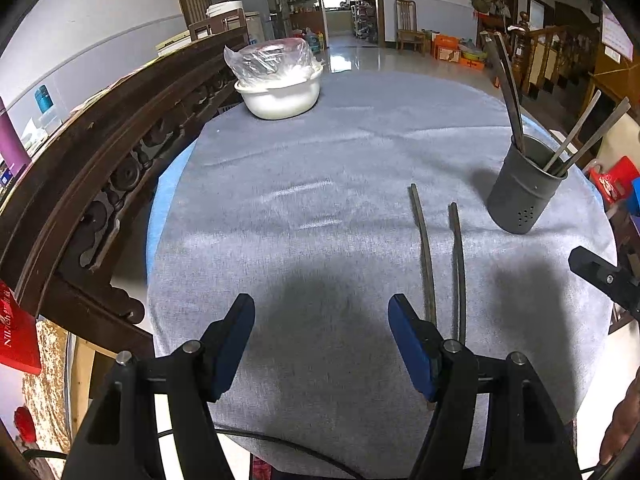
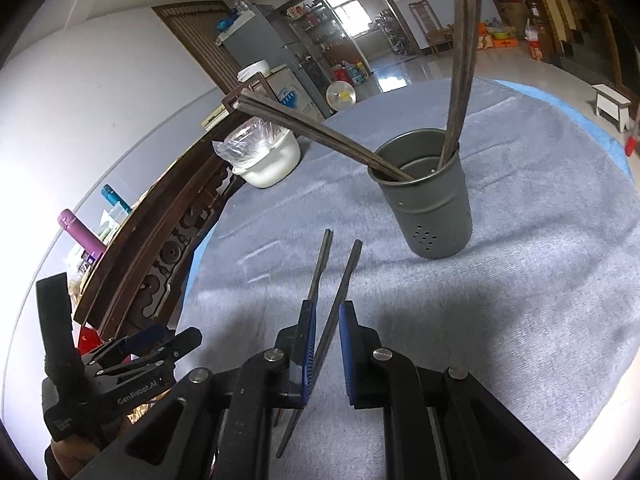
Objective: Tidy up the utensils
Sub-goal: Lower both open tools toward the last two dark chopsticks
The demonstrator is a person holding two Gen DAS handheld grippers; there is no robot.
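Note:
Two dark chopsticks (image 1: 424, 256) stretch away across the grey cloth, just right of my left gripper (image 1: 322, 346). That gripper hangs open over bare cloth, and its right finger hides their near ends. In the right wrist view my right gripper (image 2: 328, 344) is shut on one chopstick (image 2: 348, 272), which crosses slantwise between the blue pads, low over the cloth. The second chopstick (image 2: 322, 256) runs beside it and passes behind the left finger. Beyond them to the right stands a grey perforated holder (image 2: 432, 216) (image 1: 520, 196) with several chopsticks leaning in it.
A white bowl (image 1: 280, 96) covered with a plastic bag sits at the table's far left. A carved dark wooden rail (image 1: 100, 168) runs along the left edge. The round table's cloth (image 1: 320, 200) ends close behind both grippers. A red stool (image 1: 612, 180) stands off to the right.

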